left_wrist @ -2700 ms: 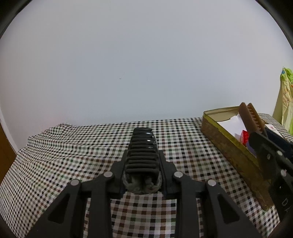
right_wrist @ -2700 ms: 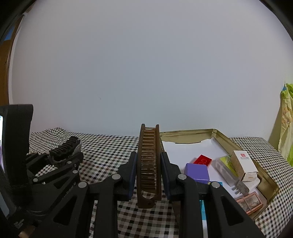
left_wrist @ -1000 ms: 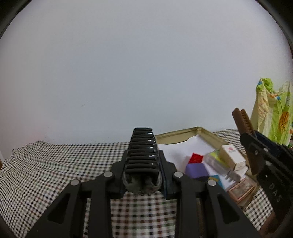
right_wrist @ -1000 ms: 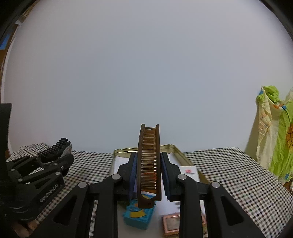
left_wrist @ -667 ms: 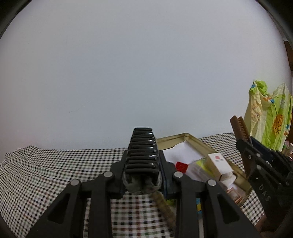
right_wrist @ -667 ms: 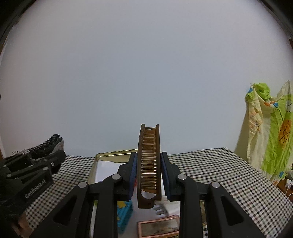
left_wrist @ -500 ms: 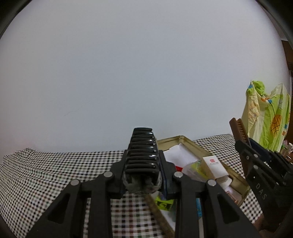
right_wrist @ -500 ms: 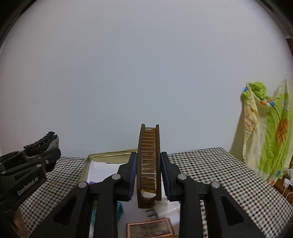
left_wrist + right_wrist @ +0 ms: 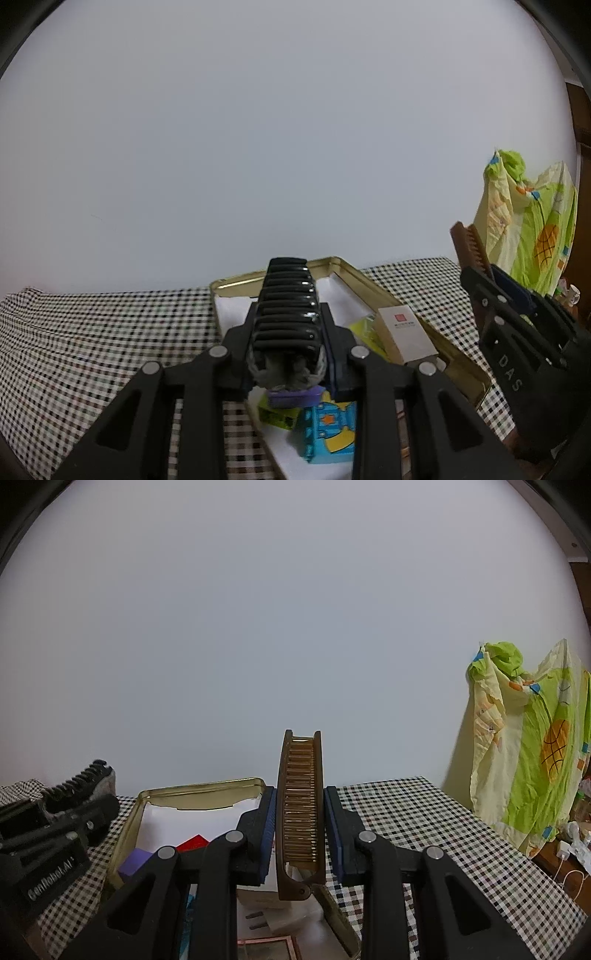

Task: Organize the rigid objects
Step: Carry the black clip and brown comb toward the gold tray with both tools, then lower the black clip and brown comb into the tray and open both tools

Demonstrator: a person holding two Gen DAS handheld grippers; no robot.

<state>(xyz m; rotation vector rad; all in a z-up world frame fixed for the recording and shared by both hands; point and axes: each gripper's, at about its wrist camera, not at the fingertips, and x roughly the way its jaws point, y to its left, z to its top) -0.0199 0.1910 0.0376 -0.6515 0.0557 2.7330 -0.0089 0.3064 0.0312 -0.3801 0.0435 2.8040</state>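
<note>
Since the gold tin [image 9: 456, 363] on the checked table [image 9: 424, 823] already holds a white box [image 9: 404, 334], a purple block [image 9: 135, 860], a red piece [image 9: 192, 842] and a blue toy [image 9: 328, 430], sorting looks well advanced; two items are not yet set down. Left gripper [image 9: 286, 354] pinches a black ribbed clip [image 9: 287, 302] over the tin's near end. Right gripper [image 9: 300, 834] pinches a brown comb [image 9: 300, 805], teeth up, above the tin's contents.
</note>
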